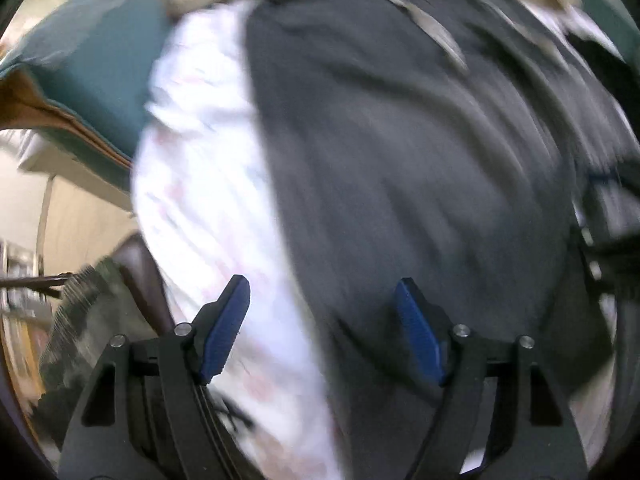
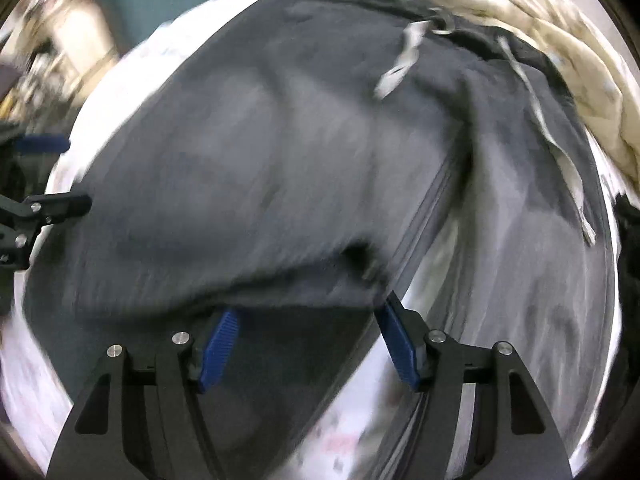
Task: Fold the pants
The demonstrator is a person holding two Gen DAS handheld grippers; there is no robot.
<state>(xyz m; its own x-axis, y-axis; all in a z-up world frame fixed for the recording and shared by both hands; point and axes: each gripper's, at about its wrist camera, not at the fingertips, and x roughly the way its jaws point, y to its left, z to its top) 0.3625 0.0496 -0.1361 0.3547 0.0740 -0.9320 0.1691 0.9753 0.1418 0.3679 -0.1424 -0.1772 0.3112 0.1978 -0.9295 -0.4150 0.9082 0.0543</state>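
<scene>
grey pants (image 1: 400, 140) cover white sheet (image 1: 192, 200); crumpled cream blanket (image 2: 540, 40) blocks far edge.

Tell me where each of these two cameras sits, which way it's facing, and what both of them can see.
Left wrist: sits on the left gripper, looking steeply down along its open blue pads at the dark grey pants and the white patterned sheet; no hand shows.
Right wrist: sits on the right gripper, looking down at the pants and their drawstring; a fold of fabric lies between its open pads; the left gripper shows at the left edge.
Shared: the pants, sheet and cream blanket.
</scene>
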